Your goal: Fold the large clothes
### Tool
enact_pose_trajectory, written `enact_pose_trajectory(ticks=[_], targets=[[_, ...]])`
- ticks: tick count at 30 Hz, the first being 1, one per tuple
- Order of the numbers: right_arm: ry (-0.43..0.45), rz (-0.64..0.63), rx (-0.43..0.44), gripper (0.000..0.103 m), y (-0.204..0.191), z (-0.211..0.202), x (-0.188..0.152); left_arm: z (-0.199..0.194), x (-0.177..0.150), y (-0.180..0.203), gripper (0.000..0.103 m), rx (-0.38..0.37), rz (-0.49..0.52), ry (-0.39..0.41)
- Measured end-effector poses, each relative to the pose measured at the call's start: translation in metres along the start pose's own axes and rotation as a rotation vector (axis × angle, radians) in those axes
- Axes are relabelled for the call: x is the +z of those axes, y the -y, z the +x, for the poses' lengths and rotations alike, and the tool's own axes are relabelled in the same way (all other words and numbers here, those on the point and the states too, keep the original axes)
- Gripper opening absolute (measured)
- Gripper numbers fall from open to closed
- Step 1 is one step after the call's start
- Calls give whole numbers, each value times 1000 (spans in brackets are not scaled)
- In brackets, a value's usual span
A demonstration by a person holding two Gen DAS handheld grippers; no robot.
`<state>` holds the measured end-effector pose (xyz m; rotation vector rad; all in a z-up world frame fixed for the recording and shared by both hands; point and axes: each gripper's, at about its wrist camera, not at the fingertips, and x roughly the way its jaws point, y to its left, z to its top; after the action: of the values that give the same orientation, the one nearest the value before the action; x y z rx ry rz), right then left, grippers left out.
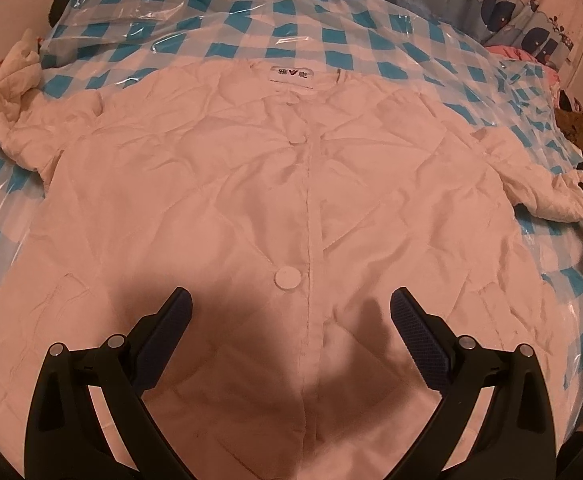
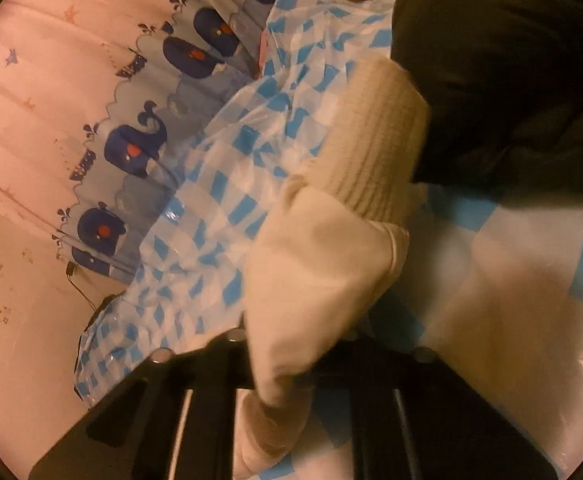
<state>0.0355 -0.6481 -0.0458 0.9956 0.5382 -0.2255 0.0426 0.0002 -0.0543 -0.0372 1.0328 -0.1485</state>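
While the blue-and-white checked plastic-covered bed sheet point(image 1: 331, 40) runs ahead of and to both sides of the left claw point(image 1: 291, 312), nothing on it counts as folded yet. Pale cream quilted button-front jacket point(image 1: 251, 184) lies flat, front up, collar and label far ahead of the left claw, hem right under it. Both sleeves out sideways: left one bunched far off to the claw's left, right sleeve point(image 1: 539, 188) stretched to the far right edge.

Left claw: jaws wide apart, hovering over the lower front, gripping nothing, round cream button point(image 1: 286, 277) just ahead between the fingers.

Right claw point(image 2: 287, 360): jaws together, clamped on right sleeve fabric, ribbed knit cuff point(image 2: 375, 140) sticking out just beyond the fingers.

My read: at first fold. Left to do: right sleeve in, left sleeve in, then body folded up.
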Motion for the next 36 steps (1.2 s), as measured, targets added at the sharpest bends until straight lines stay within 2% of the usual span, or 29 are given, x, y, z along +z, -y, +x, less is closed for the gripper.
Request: enact_pose_trajectory(ticks=[2,4,6,8,11,14,15,18,19,21,22,23,27,28,29,30,31,32,34,36], targets=[[45,-4,41,10,-4,-14,2,-7,4,-7,96,-3,-23,16],[78,-19,30,10,-11,-22,9,-16,8,-16,96,-5,-47,41],[50,32,25,10,-13,-14,14,-31,15,-31,96,-3,-78,78],[56,76,61,10,-25,-13,14,-47,21,-50,96,8,-116,123],[66,-5,152,10,-89,-10,7,-71,26,-90,96,39,-196,189],[48,-141,260,10,-186,-1,-16,-85,23,-140,96,73,-345,240],[35,-188,296,10,-221,4,-29,-89,19,-161,96,71,-423,254],[-22,-327,389,10,-315,22,-81,-96,11,-191,95,63,-520,276],[-55,-387,421,10,-352,34,-110,-99,10,-197,95,71,-524,287],[-114,-453,456,10,-392,53,-155,-104,9,-200,95,92,-507,306],[-160,-491,469,10,-414,70,-189,-106,9,-201,96,96,-496,313],[-190,-512,470,10,-425,81,-211,-108,7,-202,96,93,-490,316],[-340,-635,408,14,-445,148,-330,-106,5,-211,96,43,-498,303],[-375,-663,377,21,-441,161,-352,-107,3,-212,96,33,-499,301],[-442,-700,328,44,-435,183,-383,-106,3,-213,96,25,-496,299],[-531,-718,292,57,-425,204,-409,-107,2,-213,96,22,-492,299],[-591,-727,261,62,-414,212,-428,-107,1,-213,96,16,-489,300],[-671,-753,203,62,-402,227,-449,-108,0,-213,96,12,-487,300],[-668,-831,207,64,-394,219,-459,-108,0,-214,96,1,-484,298],[-657,-833,271,64,-398,199,-445,-108,-1,-215,96,-4,-489,299]])
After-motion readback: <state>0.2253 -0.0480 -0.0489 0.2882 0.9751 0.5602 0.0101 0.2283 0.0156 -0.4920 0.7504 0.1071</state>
